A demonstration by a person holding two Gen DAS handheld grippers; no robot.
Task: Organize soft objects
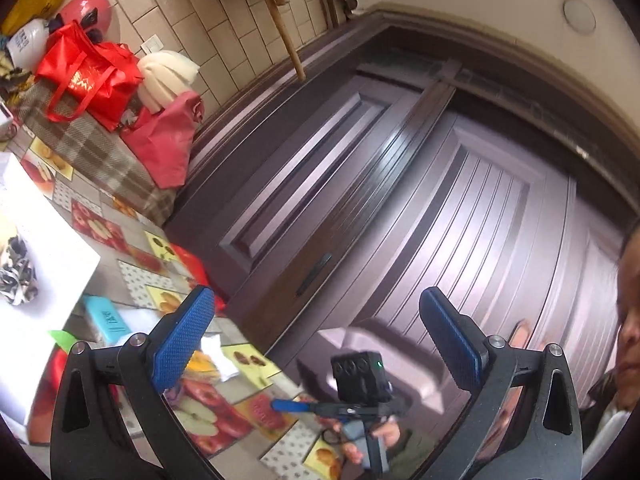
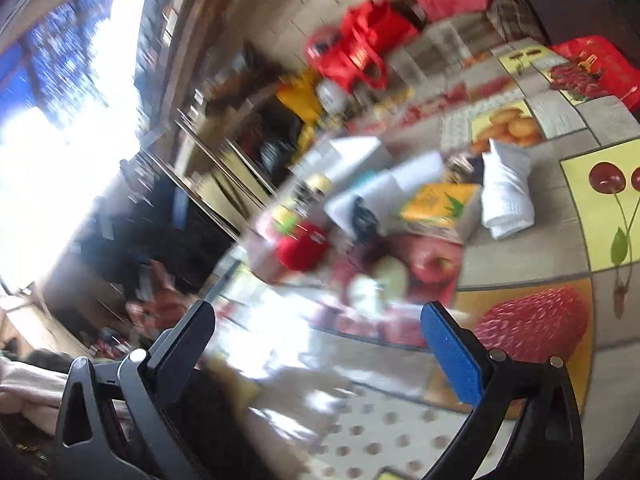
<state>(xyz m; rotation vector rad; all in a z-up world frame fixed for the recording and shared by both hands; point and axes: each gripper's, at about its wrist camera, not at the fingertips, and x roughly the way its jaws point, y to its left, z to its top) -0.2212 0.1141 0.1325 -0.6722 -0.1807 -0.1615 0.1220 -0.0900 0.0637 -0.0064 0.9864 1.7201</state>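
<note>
Gaping wide and empty, both jaws: the left gripper (image 1: 316, 340) faces a dark door (image 1: 400, 200), the right gripper (image 2: 320, 344) the fruit-print counter (image 2: 520, 256), where a folded white towel (image 2: 507, 194) lies right of centre.

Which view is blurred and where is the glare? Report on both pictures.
Right wrist view: heavy motion smear across the middle, blown-out white glare at the left edge and on the tablecloth ahead of the fingers; the folded white towel stays readable. Left wrist view: mostly sharp, strong fisheye bending of the dark door, slight softness around the right gripper.
</note>
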